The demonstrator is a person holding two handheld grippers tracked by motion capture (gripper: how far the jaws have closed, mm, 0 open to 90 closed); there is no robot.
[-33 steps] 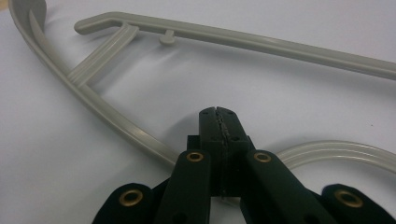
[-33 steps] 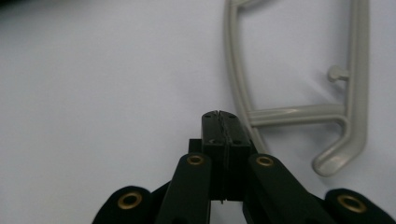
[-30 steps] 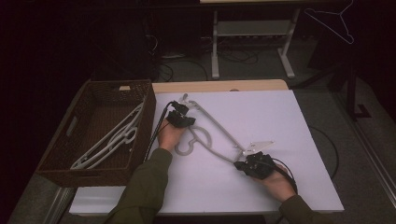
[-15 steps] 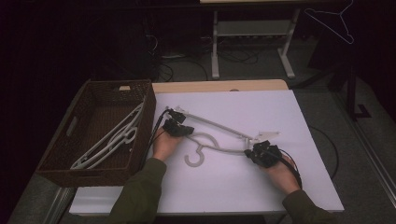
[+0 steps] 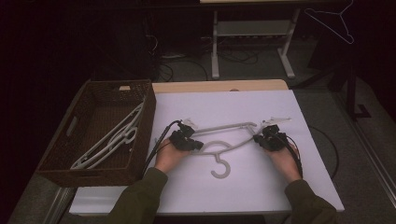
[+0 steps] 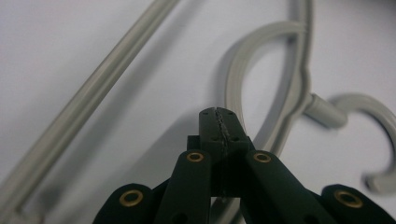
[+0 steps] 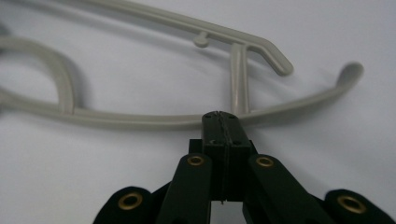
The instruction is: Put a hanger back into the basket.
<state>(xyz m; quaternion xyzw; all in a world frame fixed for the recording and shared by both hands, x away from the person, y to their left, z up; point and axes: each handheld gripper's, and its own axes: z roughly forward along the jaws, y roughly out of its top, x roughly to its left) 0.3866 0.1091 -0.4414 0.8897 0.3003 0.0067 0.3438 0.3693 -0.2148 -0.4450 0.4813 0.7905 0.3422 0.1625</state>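
A grey plastic hanger lies flat across the white table, with its hook toward the person. My left gripper rests at the hanger's left arm. Its jaws are shut with nothing between them, and the tip sits just beside the curved arm. My right gripper is at the hanger's right end, also shut on nothing. Its tip meets the lower arm of the hanger where the short strut joins.
A dark wicker basket stands at the table's left, with pale hangers lying in it. Beyond the table are a metal stand and floor cables. A wire hanger hangs at the far right.
The hanger has turned from a slant to lie level across the table. My left gripper came nearer the person and my right gripper moved away and to the right.
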